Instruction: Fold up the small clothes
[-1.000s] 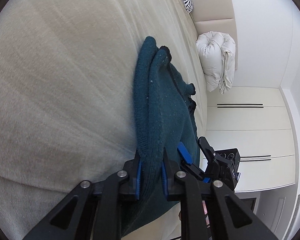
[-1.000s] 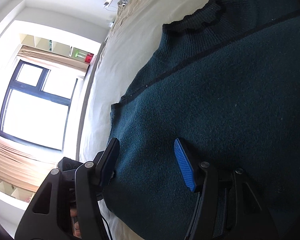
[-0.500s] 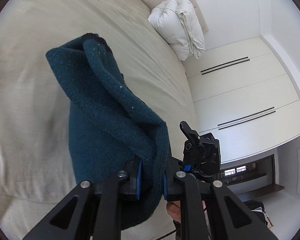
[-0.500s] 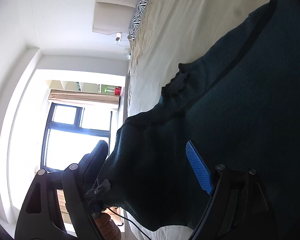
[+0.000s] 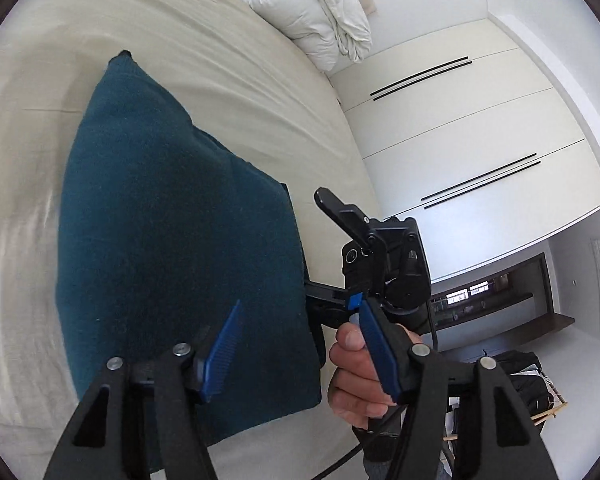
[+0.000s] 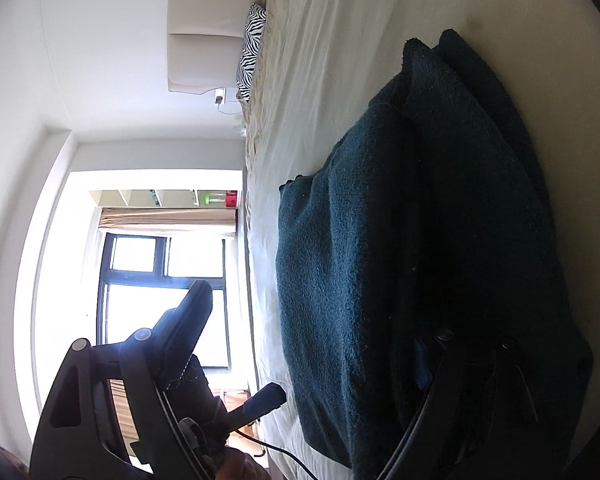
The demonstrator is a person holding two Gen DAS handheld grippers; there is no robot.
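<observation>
On the left of the left wrist view, the dark teal knitted sweater (image 5: 172, 264) lay folded into a thick, roughly rectangular bundle on the beige bed (image 5: 40, 128), reaching from the near edge of the mattress toward the far side. The left gripper (image 5: 300, 344) hovered over its near right corner with the fingers (image 5: 224, 344) spread wide and holding nothing. Just to the right, past the sweater's edge, the right gripper (image 5: 380, 264) showed in the person's hand (image 5: 356, 376), and a rolled white duvet (image 5: 316, 12) sat at the far end of the bed.

In the right wrist view the right gripper's (image 6: 308, 360) fingers also stood apart. One finger (image 6: 188, 328) hung in the air left of the sweater (image 6: 420, 240); the other was dark against the knit at the near edge, and whether it touched the fabric could not be told. Nothing lay pinched between them. A zebra-print pillow (image 6: 252, 48) lay far off by the headboard.

The knit looked soft, limp and fairly bulky, light enough to lift but ready to sag and unfold if raised by one point. Its fuzzy surface should have given good grip. The best hold seemed to be both near corners, pinching through all stacked layers at once.
</observation>
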